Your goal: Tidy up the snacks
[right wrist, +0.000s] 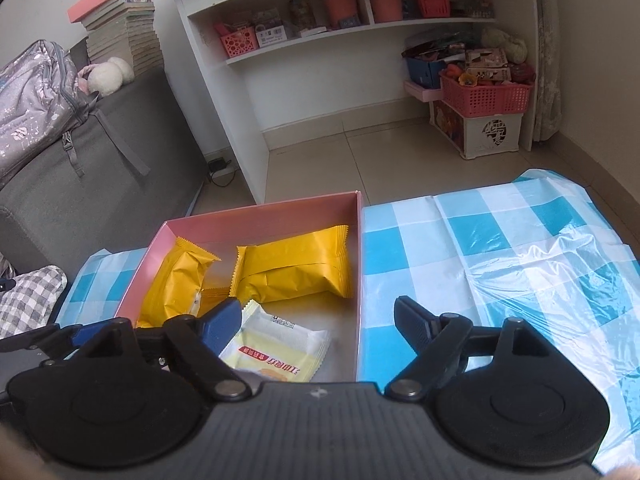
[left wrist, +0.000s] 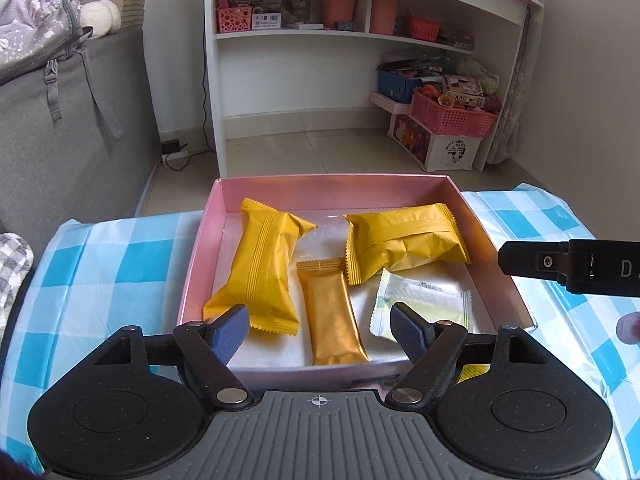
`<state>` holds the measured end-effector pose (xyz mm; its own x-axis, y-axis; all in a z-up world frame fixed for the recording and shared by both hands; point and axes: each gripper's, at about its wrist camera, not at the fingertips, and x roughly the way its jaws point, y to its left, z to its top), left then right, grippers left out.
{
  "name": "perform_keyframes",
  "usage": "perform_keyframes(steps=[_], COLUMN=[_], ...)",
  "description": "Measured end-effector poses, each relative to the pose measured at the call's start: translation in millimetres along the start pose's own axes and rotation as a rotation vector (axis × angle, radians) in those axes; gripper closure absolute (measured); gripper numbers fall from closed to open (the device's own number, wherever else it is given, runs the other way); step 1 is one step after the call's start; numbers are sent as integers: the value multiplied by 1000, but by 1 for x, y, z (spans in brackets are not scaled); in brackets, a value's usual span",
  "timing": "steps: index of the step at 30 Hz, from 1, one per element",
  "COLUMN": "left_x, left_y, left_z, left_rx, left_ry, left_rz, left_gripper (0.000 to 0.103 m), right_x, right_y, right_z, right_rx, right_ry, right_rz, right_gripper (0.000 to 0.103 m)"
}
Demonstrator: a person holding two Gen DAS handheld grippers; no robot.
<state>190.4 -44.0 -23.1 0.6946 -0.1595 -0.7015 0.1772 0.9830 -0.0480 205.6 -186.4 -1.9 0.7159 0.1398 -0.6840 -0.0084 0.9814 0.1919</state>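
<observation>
The left claw [left wrist: 318, 326] hangs wide open over the near edge of a pink box [left wrist: 332, 182], gripping nothing; its blue pads flank the near end of a slim gold snack bar [left wrist: 334, 316] lying at 6 o'clock inside the box. At 9 o'clock of the bar a long yellow snack packet [left wrist: 264, 264] lies lengthwise. At 3 o'clock a white-and-green wafer packet [left wrist: 424, 304] lies flat, and beyond it, at 1 o'clock, a puffy yellow snack packet [left wrist: 404, 240] rests against the right wall.

The right claw [right wrist: 318, 322] is likewise spread wide and empty, straddling the box's right wall, its left pad over the wafer packet. The box sits on a bench covered by a blue-checked plastic cloth [right wrist: 500, 240]. Farther off, at 12 o'clock, stands a white shelf unit [left wrist: 360, 36].
</observation>
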Motion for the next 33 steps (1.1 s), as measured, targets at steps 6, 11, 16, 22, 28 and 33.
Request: perform_keyframes(steps=[6, 11, 16, 22, 28, 33], left_x=[-32, -63, -89, -109, -121, -122], left_y=[4, 16, 25, 35, 45, 52], left_z=[-20, -32, -42, -64, -81, -94], left_rx=[34, 16, -3, -8, -7, 11], left_ry=[14, 24, 19, 15, -3, -10], left_rz=[23, 17, 9, 1, 17, 38], left_gripper=[13, 10, 5, 3, 2, 1], right_x=[-20, -36, -47, -62, -69, -68], right_y=[4, 6, 20, 35, 44, 48], right_z=[-4, -12, -26, -44, -64, -76], right_rx=[-71, -75, -103, -162, -200, -244], right_ry=[-26, -27, 1, 0, -4, -6], right_rz=[-41, -34, -31, -21, -2, -1], right_gripper=[10, 6, 4, 0, 0, 0])
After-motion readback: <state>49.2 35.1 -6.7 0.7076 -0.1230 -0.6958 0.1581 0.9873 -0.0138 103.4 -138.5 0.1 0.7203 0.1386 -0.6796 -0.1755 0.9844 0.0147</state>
